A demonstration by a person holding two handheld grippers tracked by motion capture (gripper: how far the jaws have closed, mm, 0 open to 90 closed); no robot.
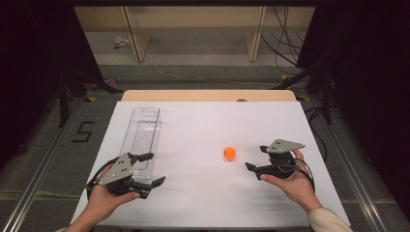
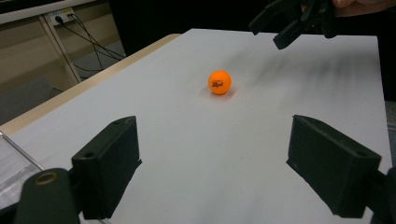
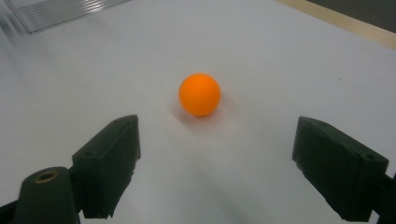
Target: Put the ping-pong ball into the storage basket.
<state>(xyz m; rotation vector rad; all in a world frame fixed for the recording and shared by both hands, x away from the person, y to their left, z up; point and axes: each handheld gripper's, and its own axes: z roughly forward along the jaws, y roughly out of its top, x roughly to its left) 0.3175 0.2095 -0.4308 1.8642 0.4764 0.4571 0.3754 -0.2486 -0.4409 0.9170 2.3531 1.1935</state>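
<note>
Clear plastic is catching the light at the left side of the white table [image 1: 203, 193], where a long transparent tray [image 1: 141, 135] is lying lengthwise, its far end pointing away from the person. Just at the near end of this tray the left gripper [image 1: 150, 169] is resting in the person's left hand [image 1: 104, 203], and its jaws are standing wide apart with nothing between them. One jaw is reaching over the near corner of the tray, but I cannot tell if it is touching it. In the left gripper view the jaws are pointing across the bare white surface toward the orange ball [image 2: 219, 82].

The ball is sitting alone on the table, right of the middle, well apart from the tray and near the right gripper [image 1: 256, 158]. This gripper is lying in the person's right hand [image 1: 295, 186], jaws also spread open and empty, aimed at the ball from the right. In the right gripper view the ball [image 3: 199, 94] is lying a little ahead of the open jaws, not between them and not touched.
</note>
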